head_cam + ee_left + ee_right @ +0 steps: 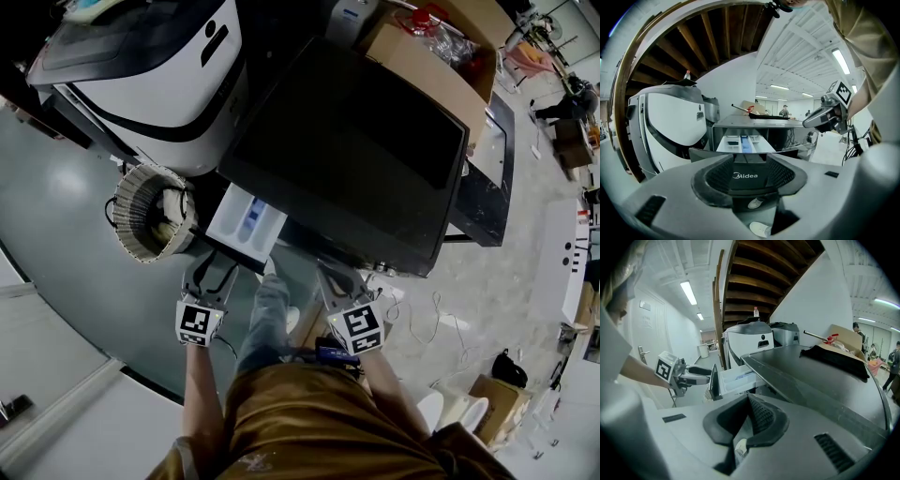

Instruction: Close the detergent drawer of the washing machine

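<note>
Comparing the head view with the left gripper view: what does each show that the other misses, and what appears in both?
Head view only: the round basket beside the washing machine, and the left gripper seen from above. Left gripper view only: the Midea logo on the drawer front, framed by that gripper's parted jaws, and the underside of a wooden staircase. Both: the open detergent drawer, the right gripper and the white machine alongside.
</note>
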Action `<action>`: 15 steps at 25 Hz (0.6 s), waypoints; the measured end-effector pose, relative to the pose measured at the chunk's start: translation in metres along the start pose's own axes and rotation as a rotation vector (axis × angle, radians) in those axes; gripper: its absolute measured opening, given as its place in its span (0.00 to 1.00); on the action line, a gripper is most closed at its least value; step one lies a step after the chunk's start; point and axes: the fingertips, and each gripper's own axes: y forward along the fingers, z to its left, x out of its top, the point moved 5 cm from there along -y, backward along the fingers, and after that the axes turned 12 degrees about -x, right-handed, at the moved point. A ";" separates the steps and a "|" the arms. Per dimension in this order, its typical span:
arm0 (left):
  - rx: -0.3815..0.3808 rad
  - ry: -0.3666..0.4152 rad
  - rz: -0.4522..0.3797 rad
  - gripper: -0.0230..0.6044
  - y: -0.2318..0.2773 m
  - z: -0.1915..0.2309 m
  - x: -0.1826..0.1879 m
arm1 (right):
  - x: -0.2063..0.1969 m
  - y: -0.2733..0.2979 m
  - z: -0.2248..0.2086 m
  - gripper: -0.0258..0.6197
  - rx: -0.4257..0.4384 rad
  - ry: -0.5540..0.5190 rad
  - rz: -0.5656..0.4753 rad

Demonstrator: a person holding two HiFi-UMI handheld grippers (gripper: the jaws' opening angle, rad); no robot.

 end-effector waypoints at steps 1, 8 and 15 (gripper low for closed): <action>-0.001 0.001 0.000 0.39 0.000 0.000 0.000 | -0.001 0.000 0.000 0.06 -0.001 0.002 0.001; -0.003 -0.002 0.001 0.39 0.003 0.000 0.001 | -0.001 0.003 0.000 0.06 0.003 0.007 0.000; -0.006 -0.003 -0.002 0.39 0.012 0.005 0.006 | -0.001 0.004 -0.002 0.06 0.002 0.013 0.003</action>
